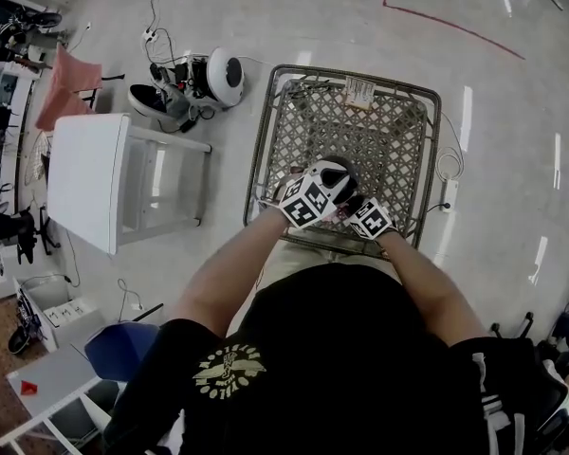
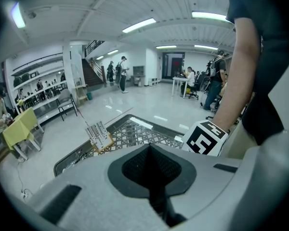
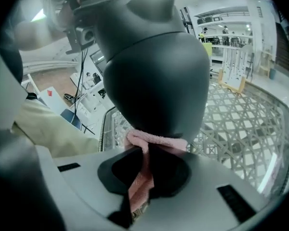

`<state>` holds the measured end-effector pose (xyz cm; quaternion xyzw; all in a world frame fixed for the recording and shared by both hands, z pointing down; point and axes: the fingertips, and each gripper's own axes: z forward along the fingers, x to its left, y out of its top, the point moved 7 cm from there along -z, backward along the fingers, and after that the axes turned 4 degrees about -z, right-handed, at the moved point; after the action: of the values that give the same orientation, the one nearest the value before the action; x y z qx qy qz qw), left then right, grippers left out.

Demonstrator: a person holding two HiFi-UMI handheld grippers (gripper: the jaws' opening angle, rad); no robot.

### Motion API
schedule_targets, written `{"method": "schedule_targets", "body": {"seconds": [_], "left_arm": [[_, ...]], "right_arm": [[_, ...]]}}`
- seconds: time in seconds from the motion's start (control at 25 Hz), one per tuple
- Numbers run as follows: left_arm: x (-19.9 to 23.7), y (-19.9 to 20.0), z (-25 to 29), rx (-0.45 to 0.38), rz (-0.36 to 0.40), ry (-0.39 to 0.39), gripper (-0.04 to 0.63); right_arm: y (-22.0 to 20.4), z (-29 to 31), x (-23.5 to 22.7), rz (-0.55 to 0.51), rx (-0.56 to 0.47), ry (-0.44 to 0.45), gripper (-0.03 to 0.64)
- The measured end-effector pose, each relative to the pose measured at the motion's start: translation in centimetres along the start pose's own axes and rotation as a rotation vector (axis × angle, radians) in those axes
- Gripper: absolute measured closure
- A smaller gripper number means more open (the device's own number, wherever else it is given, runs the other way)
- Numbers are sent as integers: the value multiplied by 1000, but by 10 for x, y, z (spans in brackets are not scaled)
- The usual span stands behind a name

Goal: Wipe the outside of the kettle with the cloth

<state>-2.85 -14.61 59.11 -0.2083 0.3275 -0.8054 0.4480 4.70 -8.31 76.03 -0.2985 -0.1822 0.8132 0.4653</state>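
Note:
The dark grey kettle point(image 3: 154, 71) fills the middle of the right gripper view and hangs above the wire mesh top; in the head view only a dark part of the kettle point(image 1: 340, 171) shows beyond the two marker cubes. My right gripper point(image 3: 144, 160) is shut on a pink cloth point(image 3: 156, 139), whose bunched end touches the kettle's lower side. In the head view the right gripper point(image 1: 370, 218) sits just right of the left gripper point(image 1: 313, 197). The left gripper point(image 2: 154, 177) shows only a dark cavity, its jaws hidden. No kettle appears in that view.
A wire mesh table point(image 1: 266, 140) stands in front of the person, with a small tagged rack point(image 1: 358, 91) at its far edge. A white table point(image 1: 85, 178) is to the left, a round white device point(image 1: 226, 76) and cables are behind it, and a power strip point(image 1: 448, 197) lies on the right.

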Motion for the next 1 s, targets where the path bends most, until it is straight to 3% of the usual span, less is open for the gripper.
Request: {"method": "schedule_targets", "body": {"seconds": [0.52,1.0], "left_arm": [[-2,3,3,-5,-2,5,588],[-1,1,2,-4,-16,6,588]], "right_arm": [[-1,-9,-73,-143,106,-152,581],[54,-5,-114,-380,105,-137,581]]}}
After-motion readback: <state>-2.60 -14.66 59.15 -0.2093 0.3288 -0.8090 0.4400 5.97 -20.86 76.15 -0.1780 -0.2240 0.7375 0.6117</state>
